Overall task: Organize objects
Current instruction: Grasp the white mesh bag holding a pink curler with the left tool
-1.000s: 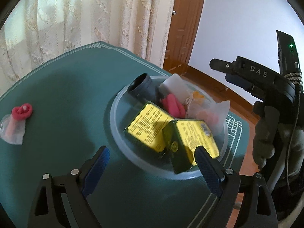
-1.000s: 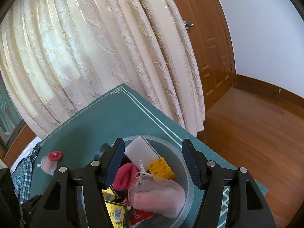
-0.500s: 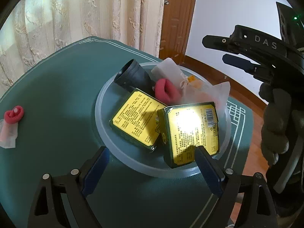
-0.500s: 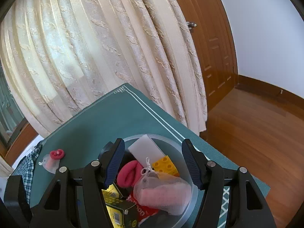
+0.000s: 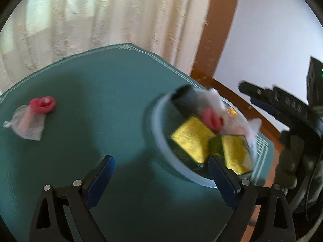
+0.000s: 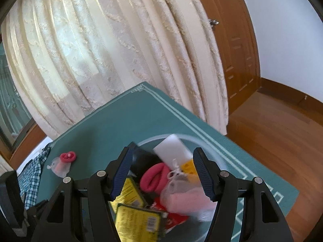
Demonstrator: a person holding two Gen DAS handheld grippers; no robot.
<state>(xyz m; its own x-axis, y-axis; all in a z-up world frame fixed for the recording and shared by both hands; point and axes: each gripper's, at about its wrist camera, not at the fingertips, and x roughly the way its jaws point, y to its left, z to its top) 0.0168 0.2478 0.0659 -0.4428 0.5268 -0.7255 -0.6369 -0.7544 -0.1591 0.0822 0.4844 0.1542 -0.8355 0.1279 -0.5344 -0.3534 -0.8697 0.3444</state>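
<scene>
We stand over a green table cloth point(image 5: 84, 92) that is mostly bare, and on it sits the round translucent bowl point(image 6: 219, 151) into which nearly everything has gone, so we judge the organizing close to its end. Inside the bowl we count two yellow boxes point(image 5: 191, 139), lying side by side and touching, a white block point(image 6: 171, 147) against the far rim, a dark tube point(image 5: 185, 100), a mesh bag with pink contents point(image 6: 185, 199), a rolled pink-red item point(image 6: 154, 176) and a small yellow brick point(image 6: 189, 166) tucked beside the bag. What is left, as far as we can see, is one thing only: a small mesh pouch with a red ring point(image 5: 34, 115) on top of it, lying alone on the cloth well apart from the bowl, off to its left. Our left gripper point(image 5: 161, 173) hangs above the cloth with its jaws spread wide and nothing between them, the bowl's near rim beside its right finger. Our right gripper point(image 6: 163, 171) is likewise spread and empty, poised over the bowl's contents. We judge the remaining step to be fetching the pouch and dropping it in with the rest; the left view is blurred, so finer details of the pouch escape us.
</scene>
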